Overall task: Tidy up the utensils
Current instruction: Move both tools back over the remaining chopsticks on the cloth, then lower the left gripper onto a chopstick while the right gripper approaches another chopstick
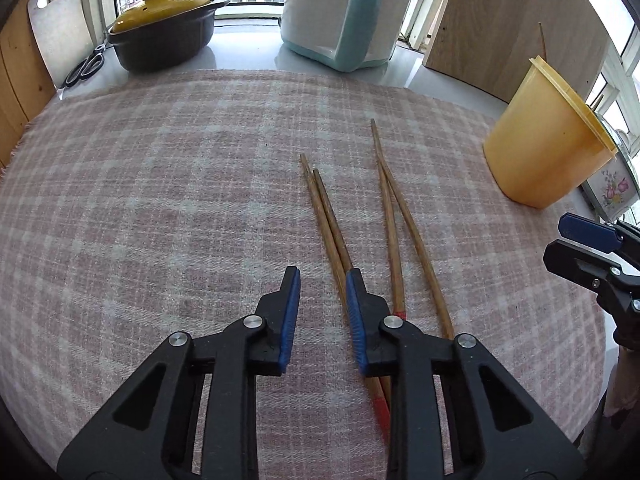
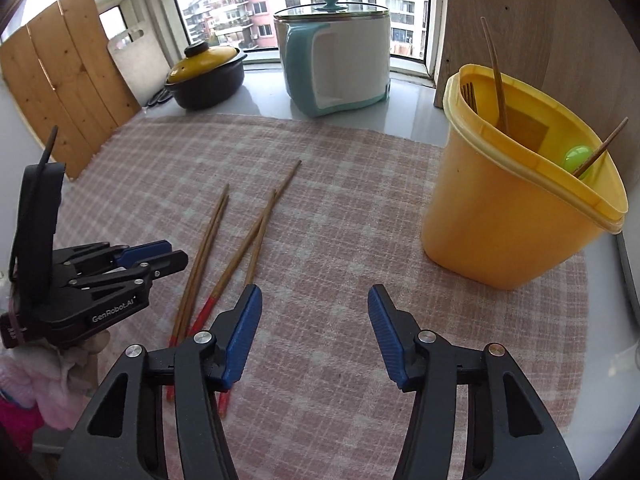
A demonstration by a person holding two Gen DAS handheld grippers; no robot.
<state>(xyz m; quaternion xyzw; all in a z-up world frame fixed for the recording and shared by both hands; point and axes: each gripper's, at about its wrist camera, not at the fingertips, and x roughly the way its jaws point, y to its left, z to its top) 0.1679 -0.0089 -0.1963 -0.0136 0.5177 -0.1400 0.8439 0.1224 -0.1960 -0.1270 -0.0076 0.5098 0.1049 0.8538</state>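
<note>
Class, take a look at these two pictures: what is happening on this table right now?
A person holds a gripper in each hand over a checked cloth. Four chopsticks lie loose on it, not yet picked up. The left gripper and the right gripper are both open and empty, low beside the chopsticks. A yellow holder nearby already has a fork and two chopsticks in it.
</note>
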